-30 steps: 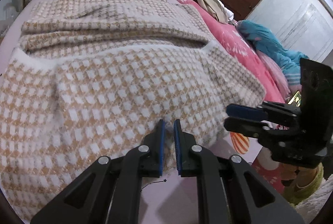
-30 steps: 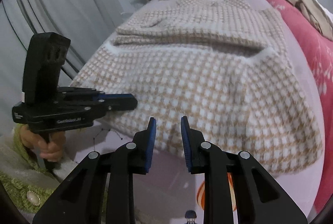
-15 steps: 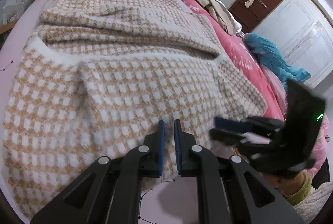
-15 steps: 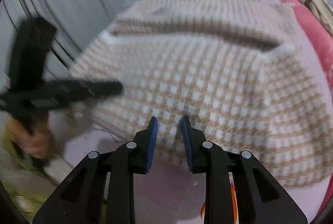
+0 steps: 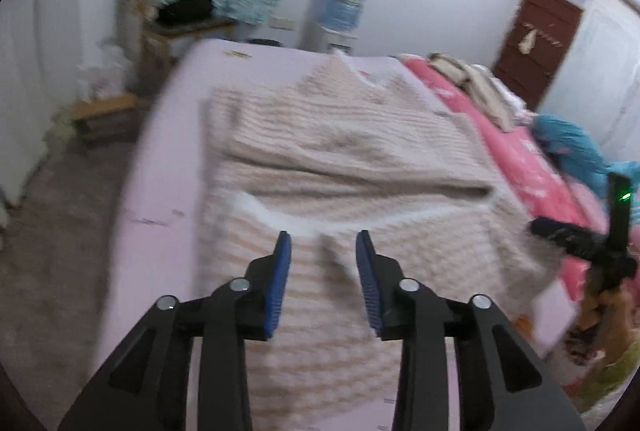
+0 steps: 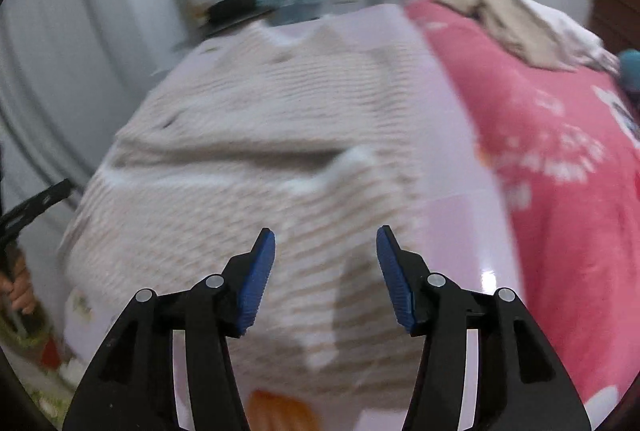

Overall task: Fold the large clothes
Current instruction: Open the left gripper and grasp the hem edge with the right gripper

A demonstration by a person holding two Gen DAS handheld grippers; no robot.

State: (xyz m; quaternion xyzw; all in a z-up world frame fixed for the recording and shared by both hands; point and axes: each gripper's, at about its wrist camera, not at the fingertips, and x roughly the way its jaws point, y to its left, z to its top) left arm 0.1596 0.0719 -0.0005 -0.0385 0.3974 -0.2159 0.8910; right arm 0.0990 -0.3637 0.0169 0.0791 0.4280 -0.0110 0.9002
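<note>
Over the folded sweater (image 5: pixel 344 167) both hand-held grippers (image 5: pixel 323 259) (image 6: pixel 326 255) are opening, empty — fold released; next, regrip an edge.

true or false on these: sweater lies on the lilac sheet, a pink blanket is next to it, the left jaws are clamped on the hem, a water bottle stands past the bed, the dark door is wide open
1. The sweater lies on the lilac sheet. True.
2. A pink blanket lies beside the sweater. True.
3. The left gripper is clamped on the hem. False: its jaws are opening, with no fabric pinched between them.
4. A water bottle stands beyond the bed's far end. True.
5. The dark door stands wide open. False: it looks closed.
</note>
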